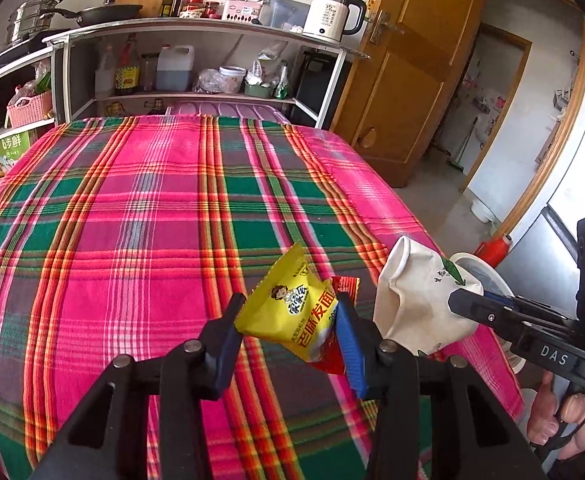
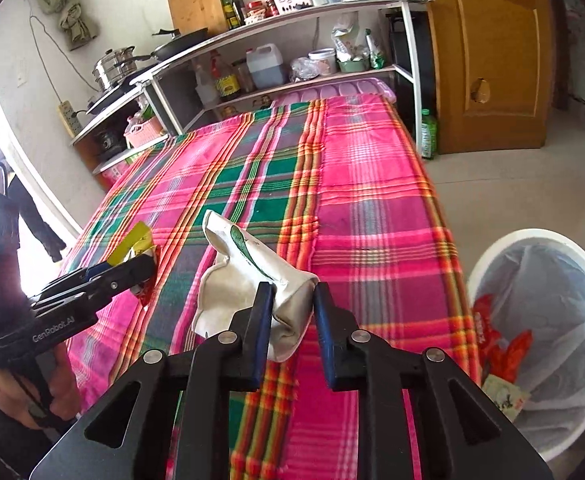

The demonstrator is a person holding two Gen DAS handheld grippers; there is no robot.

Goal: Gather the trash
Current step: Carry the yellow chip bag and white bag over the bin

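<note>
My left gripper (image 1: pixel 288 312) is shut on a yellow snack packet (image 1: pixel 292 308) with a red wrapper (image 1: pixel 342 288) behind it, held above the plaid tablecloth (image 1: pixel 152 220). My right gripper (image 2: pixel 292 300) is shut on a crumpled white paper bag (image 2: pixel 244 280) with a green leaf print, held above the cloth near the table's right edge. The bag also shows in the left wrist view (image 1: pixel 416 296), with the right gripper (image 1: pixel 476 304) on it. The left gripper (image 2: pixel 132 268) with the yellow packet (image 2: pixel 130 242) shows at the left of the right wrist view.
A white trash bin (image 2: pixel 540 320) with a clear liner holds red wrappers and stands on the floor right of the table. Shelves (image 1: pixel 196 32) with bottles, pans and a kettle (image 1: pixel 332 12) stand behind the table. A wooden door (image 1: pixel 412 60) is at the right.
</note>
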